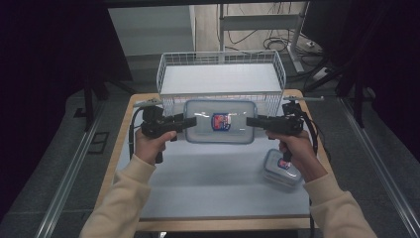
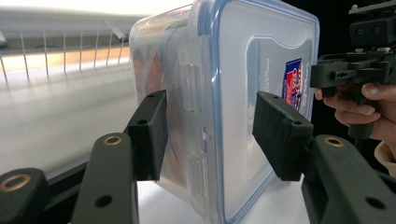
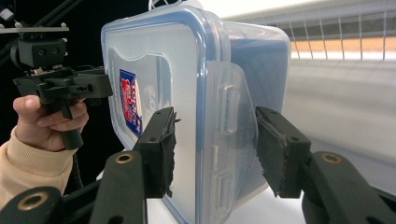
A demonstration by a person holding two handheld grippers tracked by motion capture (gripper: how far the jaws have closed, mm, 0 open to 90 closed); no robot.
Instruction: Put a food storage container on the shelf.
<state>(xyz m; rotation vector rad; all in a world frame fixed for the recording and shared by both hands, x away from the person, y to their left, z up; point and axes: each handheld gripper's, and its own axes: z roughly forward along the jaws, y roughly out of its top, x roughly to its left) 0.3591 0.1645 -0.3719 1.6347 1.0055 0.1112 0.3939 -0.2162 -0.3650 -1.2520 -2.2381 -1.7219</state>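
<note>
A: Tongs first. L gripper (image 1: 192,122) is clamping the left short end of the big container (image 1: 220,121), R gripper (image 1: 249,121) is clamping the right short end. Both are gripping it, one jaw over the lid, one under the base.

B: Pads touching? In the left gripper view the pads (image 2: 148,135) are sitting either side of the latch flap, looks like contact w/ the container (image 2: 243,93) but one pad's edge is hard to judge.

A: Same in the right gripper view, fingers (image 3: 159,149) are flanking the flap on the container (image 3: 187,93). It's hanging between the two, clear of the table (image 1: 208,178), so it's being held.

B: Where's it sitting exactly?

A: Mid-air, lid up, roughly level, just in front of the wire basket (image 1: 221,75) at the table's far edge. Red-blue label (image 1: 221,121) is facing up, centre of lid.

B: Anything else nearby?

A: Small container (image 1: 281,169) w/ same label is lying on the table, near-right, under the person's R hand (image 1: 297,151). L hand (image 1: 148,144) is opposite, cream sleeves coming in from the bottom.
</note>
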